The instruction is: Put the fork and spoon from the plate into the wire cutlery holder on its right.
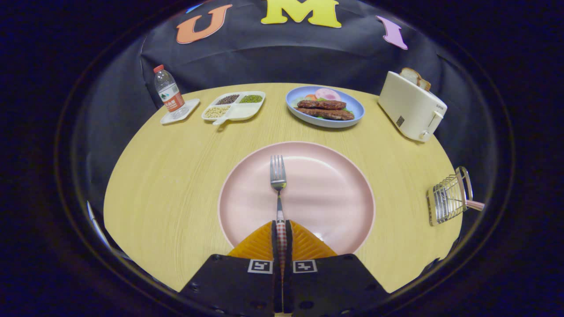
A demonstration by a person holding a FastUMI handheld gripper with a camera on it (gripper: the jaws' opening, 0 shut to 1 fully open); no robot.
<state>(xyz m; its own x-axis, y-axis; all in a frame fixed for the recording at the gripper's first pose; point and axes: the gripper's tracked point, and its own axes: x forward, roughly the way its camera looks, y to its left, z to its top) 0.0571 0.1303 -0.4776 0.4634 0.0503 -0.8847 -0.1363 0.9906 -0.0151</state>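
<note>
A silver fork (pixel 278 180) with a checked handle points straight ahead over the pink plate (pixel 326 193). My gripper (pixel 281 225) is shut on the fork's handle, both fingers pressing it from the sides at the plate's near rim. The wire cutlery holder (pixel 447 200) stands on the table to the right of the plate, well off to the side of my fingers. A pink-handled utensil (pixel 475 204) sticks out of the holder; its head is hidden by the wires.
Beyond the plate sit a blue dish of food (pixel 325 107), a white divided tray of beans (pixel 233 106) and a water bottle (pixel 169 93) on a coaster. A white toaster (pixel 412 105) with bread stands at the far right. The round wooden table (pixel 167 176) has bare room left of the plate.
</note>
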